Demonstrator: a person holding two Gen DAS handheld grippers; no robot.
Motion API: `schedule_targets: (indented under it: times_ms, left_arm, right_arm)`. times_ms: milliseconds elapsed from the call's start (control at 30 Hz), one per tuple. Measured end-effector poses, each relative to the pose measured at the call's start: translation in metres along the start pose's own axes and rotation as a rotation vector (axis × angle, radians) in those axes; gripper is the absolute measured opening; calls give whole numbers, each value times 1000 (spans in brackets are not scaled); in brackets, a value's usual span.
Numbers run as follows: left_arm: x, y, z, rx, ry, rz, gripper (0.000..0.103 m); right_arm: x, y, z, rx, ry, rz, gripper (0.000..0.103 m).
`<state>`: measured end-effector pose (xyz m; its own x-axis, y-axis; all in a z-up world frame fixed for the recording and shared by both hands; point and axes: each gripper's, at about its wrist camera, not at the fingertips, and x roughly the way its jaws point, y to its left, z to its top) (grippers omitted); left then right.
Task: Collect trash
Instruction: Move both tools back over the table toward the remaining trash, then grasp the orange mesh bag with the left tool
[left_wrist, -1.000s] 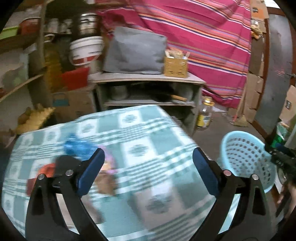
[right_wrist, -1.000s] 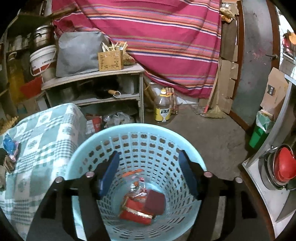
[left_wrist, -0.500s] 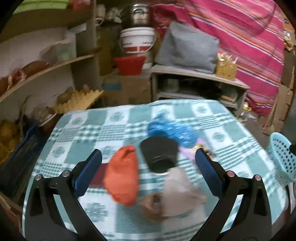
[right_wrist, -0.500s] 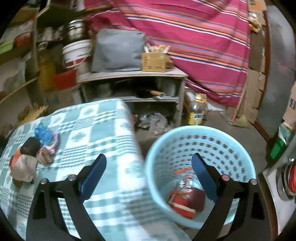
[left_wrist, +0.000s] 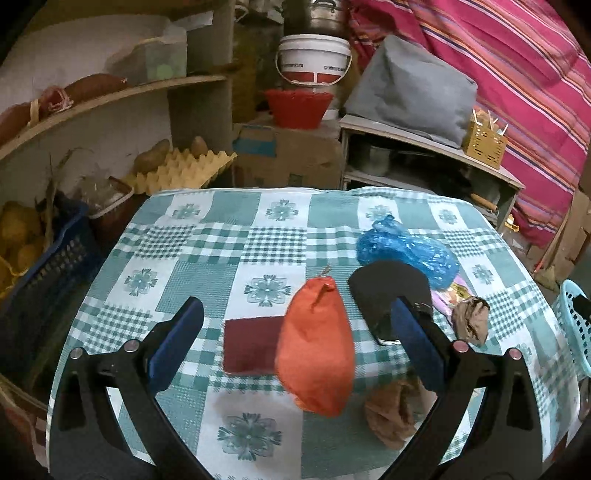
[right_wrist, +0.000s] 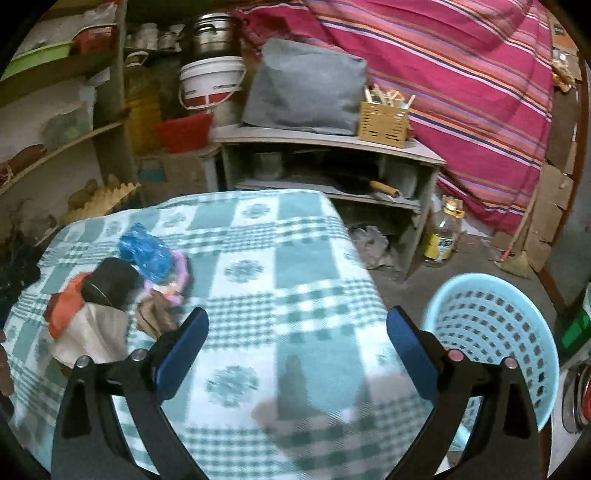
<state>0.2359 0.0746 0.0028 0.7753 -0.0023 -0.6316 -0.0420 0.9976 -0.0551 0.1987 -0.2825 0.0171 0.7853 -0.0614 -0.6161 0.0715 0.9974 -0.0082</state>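
Because the crumpled orange plastic bag (left_wrist: 316, 347) is lying on the checked-cloth surface (left_wrist: 207, 273), the left gripper (left_wrist: 295, 343) is framing it with fingers spread, while the empty right gripper (right_wrist: 295, 345) is opening beside the pale blue perforated basket (right_wrist: 491, 332).

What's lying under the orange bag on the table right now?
Under the orange bag a dark red flat piece sticks out to the picture's left, on the checked tablecloth. Whatever lies beneath the bag's middle is covered.

Woven cloth, matt, checked green and white: tablecloth (left_wrist: 207, 258). Crinkled glossy plastic film: blue bag (left_wrist: 406, 251). Matt orange pouch (left_wrist: 316, 347), probably cloth or thin paper, view soft. Perforated smooth plastic: pale blue basket (right_wrist: 491, 332). Shiny metal pot (right_wrist: 212, 33) above smooth white plastic bucket (left_wrist: 314, 59). Pulpy rough egg tray (left_wrist: 181, 170).
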Motion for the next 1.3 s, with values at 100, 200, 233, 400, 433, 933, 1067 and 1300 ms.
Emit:
schedule_targets:
  times_ms: [100, 200, 233, 400, 433, 933, 1067, 1300]
  left_arm:
    - [3, 6, 0, 0, -1, 13, 97]
    - [6, 11, -1, -17, 13, 8, 97]
    - [8, 12, -1, -22, 18, 5, 97]
    - [13, 12, -5, -5, 27, 17, 97]
    - [15, 11, -6, 0, 32, 19, 97]
    - [66, -14, -26, 44, 194, -34, 81]
    - [70, -25, -29, 91, 190, -7, 67]
    - [60, -27, -28, 101, 168, -35, 42]
  right_arm:
    - [6, 14, 12, 7, -7, 29, 96]
    - [13, 25, 19, 2, -16, 49, 96]
    - [15, 28, 19, -5, -18, 49, 96]
    - [30, 40, 6, -47, 3, 54, 97]
    - [33, 40, 3, -54, 12, 55, 97]
    - [53, 15, -9, 28, 79, 58, 97]
    - [54, 21, -11, -6, 78, 48, 97]
    - [55, 35, -14, -36, 85, 66, 97]
